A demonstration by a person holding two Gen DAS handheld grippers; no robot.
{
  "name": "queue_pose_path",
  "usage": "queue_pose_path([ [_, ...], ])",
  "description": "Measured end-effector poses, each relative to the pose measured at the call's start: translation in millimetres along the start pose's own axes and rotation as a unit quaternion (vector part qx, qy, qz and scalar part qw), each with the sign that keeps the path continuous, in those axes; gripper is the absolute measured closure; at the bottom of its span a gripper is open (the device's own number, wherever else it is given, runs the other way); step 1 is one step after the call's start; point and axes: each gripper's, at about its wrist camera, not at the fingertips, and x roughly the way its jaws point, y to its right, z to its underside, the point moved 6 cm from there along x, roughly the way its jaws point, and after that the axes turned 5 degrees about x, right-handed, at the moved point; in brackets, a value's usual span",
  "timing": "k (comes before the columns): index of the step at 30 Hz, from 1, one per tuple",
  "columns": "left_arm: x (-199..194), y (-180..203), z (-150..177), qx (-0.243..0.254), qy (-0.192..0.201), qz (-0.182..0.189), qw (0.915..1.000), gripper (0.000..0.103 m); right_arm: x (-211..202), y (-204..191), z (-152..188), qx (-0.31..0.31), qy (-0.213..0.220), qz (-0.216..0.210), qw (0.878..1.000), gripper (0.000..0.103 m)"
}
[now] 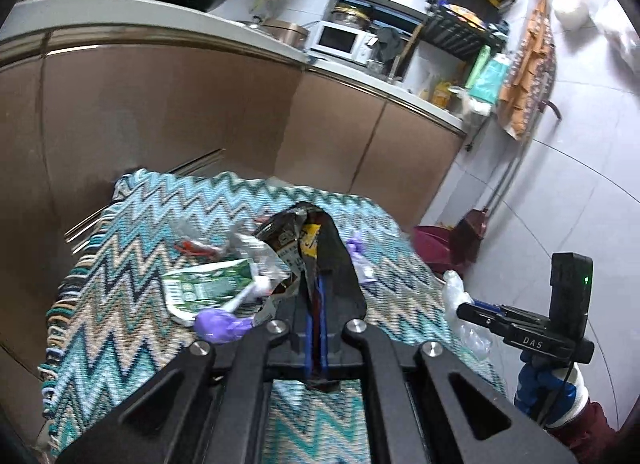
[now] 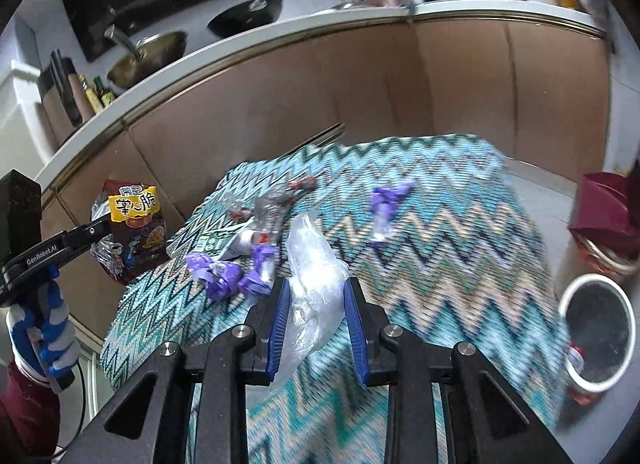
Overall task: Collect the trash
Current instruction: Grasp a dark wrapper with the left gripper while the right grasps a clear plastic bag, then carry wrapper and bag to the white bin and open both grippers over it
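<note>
My left gripper (image 1: 316,252) is shut on a dark red and yellow snack bag (image 1: 286,240); the right wrist view shows the bag (image 2: 132,232) held up left of the table. My right gripper (image 2: 314,288) holds a clear plastic bag (image 2: 314,276) between its blue pads, jaws partly closed on it; it also shows in the left wrist view (image 1: 456,292). On the zigzag cloth (image 2: 440,223) lie purple wrappers (image 2: 224,272), another purple wrapper (image 2: 384,203), a green packet (image 1: 200,288) and clear crumpled wrappers (image 2: 272,207).
A white bin with a black liner (image 2: 596,328) stands on the floor right of the table, next to a dark red dustpan (image 2: 604,207). Brown kitchen cabinets (image 2: 320,95) run behind the table. A broom (image 1: 476,232) leans by the wall.
</note>
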Motion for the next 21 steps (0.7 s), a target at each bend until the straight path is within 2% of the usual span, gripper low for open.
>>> queue_pose_path([
  [4, 13.3, 40.5, -3.8, 0.021, -0.015, 0.03, 0.9992, 0.101, -38.7, 38.6, 4.3, 0.035, 0.029, 0.028, 0.999, 0.077],
  [10, 72.7, 130.5, -5.6, 0.065, -0.061, 0.097, 0.9912, 0.101, -85.5, 118.1, 13.2, 0.089, 0.07, 0.107, 0.988, 0.077],
  [17, 173.6, 256.0, -0.9, 0.13, -0.12, 0.17, 0.9695, 0.101, -116.3, 220.3, 30.5, 0.162, 0.095, 0.197, 0.962, 0.077],
  [21, 231.9, 320.4, 3.4, 0.142, -0.146, 0.205, 0.9573, 0.101, -123.2, 271.3, 32.8, 0.193, 0.102, 0.224, 0.95, 0.077],
])
